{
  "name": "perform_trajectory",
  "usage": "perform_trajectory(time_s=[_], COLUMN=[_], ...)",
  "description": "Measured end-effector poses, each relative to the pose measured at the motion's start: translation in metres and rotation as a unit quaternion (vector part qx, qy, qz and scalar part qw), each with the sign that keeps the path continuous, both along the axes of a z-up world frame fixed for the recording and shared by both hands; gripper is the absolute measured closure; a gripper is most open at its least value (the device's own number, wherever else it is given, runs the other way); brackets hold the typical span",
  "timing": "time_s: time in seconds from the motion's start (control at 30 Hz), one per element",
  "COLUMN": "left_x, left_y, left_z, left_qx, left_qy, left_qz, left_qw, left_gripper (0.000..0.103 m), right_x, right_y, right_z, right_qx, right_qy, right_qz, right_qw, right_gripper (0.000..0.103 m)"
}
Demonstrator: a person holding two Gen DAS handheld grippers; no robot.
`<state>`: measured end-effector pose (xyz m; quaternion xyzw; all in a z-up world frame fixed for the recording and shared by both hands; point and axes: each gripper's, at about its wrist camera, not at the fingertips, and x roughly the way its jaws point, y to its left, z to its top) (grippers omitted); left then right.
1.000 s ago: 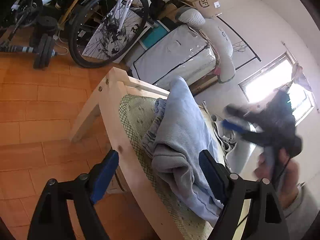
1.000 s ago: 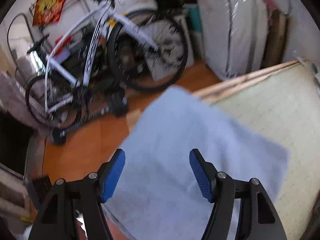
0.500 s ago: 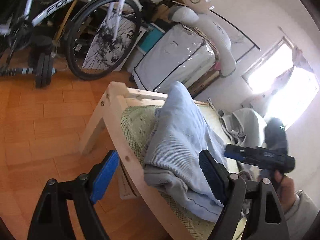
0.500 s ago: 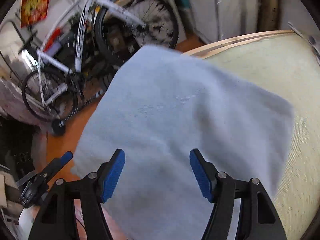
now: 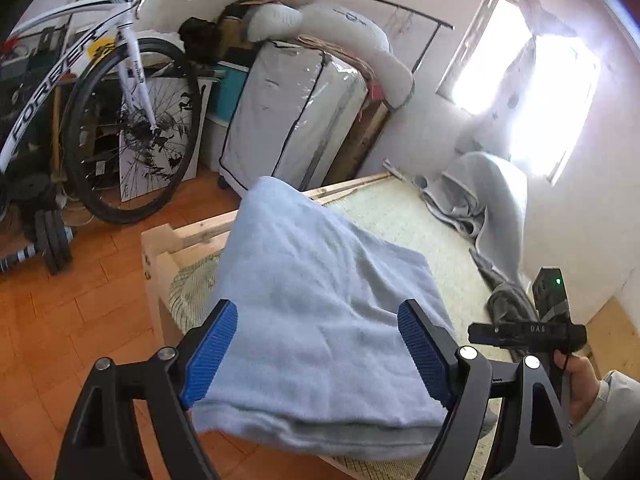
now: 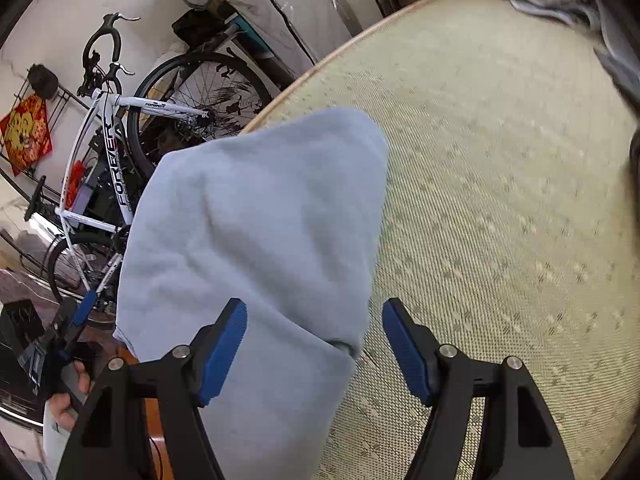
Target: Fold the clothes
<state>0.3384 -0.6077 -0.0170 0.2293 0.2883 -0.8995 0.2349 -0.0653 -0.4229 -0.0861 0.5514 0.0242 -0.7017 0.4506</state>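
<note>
A folded light blue garment (image 5: pixel 320 300) lies on the corner of a bed covered by a woven mat (image 5: pixel 400 216), overhanging the wooden frame (image 5: pixel 160 256). My left gripper (image 5: pixel 317 306) hovers open above the garment's near part, its blue pads clear of the cloth. In the right wrist view the same garment (image 6: pixel 248 232) fills the left half and the mat (image 6: pixel 500 200) the right. My right gripper (image 6: pixel 314 304) is open over the garment's right edge, holding nothing. A hand holds each gripper: the right gripper (image 5: pixel 528 332) shows beside the bed, the left gripper (image 6: pixel 68 332) at the lower left.
Crumpled grey clothes (image 5: pixel 480 200) lie at the bed's far end by the wall. A white bicycle (image 5: pixel 120 80), a zipped fabric storage case (image 5: pixel 292 120) and dumbbells (image 5: pixel 48 236) crowd the orange wooden floor beyond the bed. A bright window (image 5: pixel 540 92) glares.
The left gripper rose and rolled, now looking down on the garment. The right gripper swept across the garment to its right edge and came lower. Both stayed open.
</note>
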Motion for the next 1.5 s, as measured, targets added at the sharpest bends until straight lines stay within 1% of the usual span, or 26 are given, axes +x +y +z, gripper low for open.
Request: perform_trajectory(time_s=[0.1,0.17,0.3,0.37,0.47,0.53,0.63,0.7,0.8,0.9,1.03,1.17,1.27,1.3,1.37,1.43,1.5], left_x=[-0.015,-0.029,-0.051,-0.055,-0.059,-0.058,-0.061,-0.062,-0.058,-0.059,-0.061,-0.063,-0.066,-0.066,-0.066,-0.066,-0.067], left_y=[0.000,0.003,0.002,-0.004,-0.012,-0.013,-0.013,-0.012,-0.018,-0.020,-0.016,-0.014,-0.014,-0.013,-0.012,-0.012,-0.009], left_z=[0.005,0.007,-0.004,-0.014,-0.031,-0.038,-0.044,-0.046,-0.053,-0.064,-0.072,-0.074,-0.076,-0.076,-0.077,-0.076,-0.076], left_qx=[-0.017,-0.026,-0.016,0.007,0.036,0.039,0.034,0.026,0.037,0.039,0.026,0.025,0.019,0.017,0.017,0.018,0.016], left_qy=[-0.017,-0.029,-0.049,-0.052,-0.064,-0.070,-0.089,-0.094,-0.097,-0.112,-0.131,-0.139,-0.148,-0.149,-0.149,-0.147,-0.151], left_qz=[-0.013,-0.030,-0.050,-0.051,-0.047,-0.045,-0.049,-0.048,-0.033,-0.031,-0.035,-0.034,-0.035,-0.034,-0.033,-0.030,-0.030], left_qw=[0.9996,0.9988,0.9974,0.9973,0.9962,0.9958,0.9942,0.9940,0.9940,0.9925,0.9904,0.9894,0.9882,0.9880,0.9882,0.9886,0.9879], left_gripper=[0.017,0.017,0.017,0.017,0.017,0.017,0.017,0.017,0.019,0.019,0.019,0.019,0.019,0.019,0.019,0.019,0.019], right_x=[-0.006,-0.006,0.000,0.005,0.012,0.015,0.018,0.022,0.027,0.033,0.040,0.044,0.049,0.050,0.050,0.050,0.050], right_y=[0.007,0.008,0.005,0.003,0.001,-0.003,-0.007,-0.012,-0.016,-0.018,-0.027,-0.029,-0.028,-0.027,-0.021,-0.023,-0.021], right_z=[-0.016,-0.025,-0.041,-0.046,-0.047,-0.048,-0.048,-0.045,-0.042,-0.040,-0.040,-0.040,-0.041,-0.042,-0.042,-0.042,-0.039], right_qx=[-0.005,-0.009,-0.014,-0.015,-0.017,-0.009,-0.007,-0.004,0.000,0.002,0.009,0.011,0.014,0.013,0.009,-0.001,-0.005], right_qy=[-0.018,-0.028,-0.044,-0.047,-0.051,-0.049,-0.056,-0.053,-0.051,-0.056,-0.043,-0.034,-0.019,-0.017,-0.015,-0.023,-0.020], right_qz=[-0.001,0.001,0.010,0.009,0.011,0.014,0.019,0.021,0.020,0.029,0.036,0.032,0.035,0.037,0.037,0.034,0.030], right_qw=[1.000,1.000,0.999,0.999,0.998,0.999,0.998,0.998,0.998,0.998,0.998,0.999,0.999,0.999,0.999,0.999,0.999], right_gripper=[0.029,0.029,0.029,0.029,0.029,0.029,0.029,0.029,0.029,0.029,0.028,0.029,0.033,0.038,0.045,0.063,0.071])
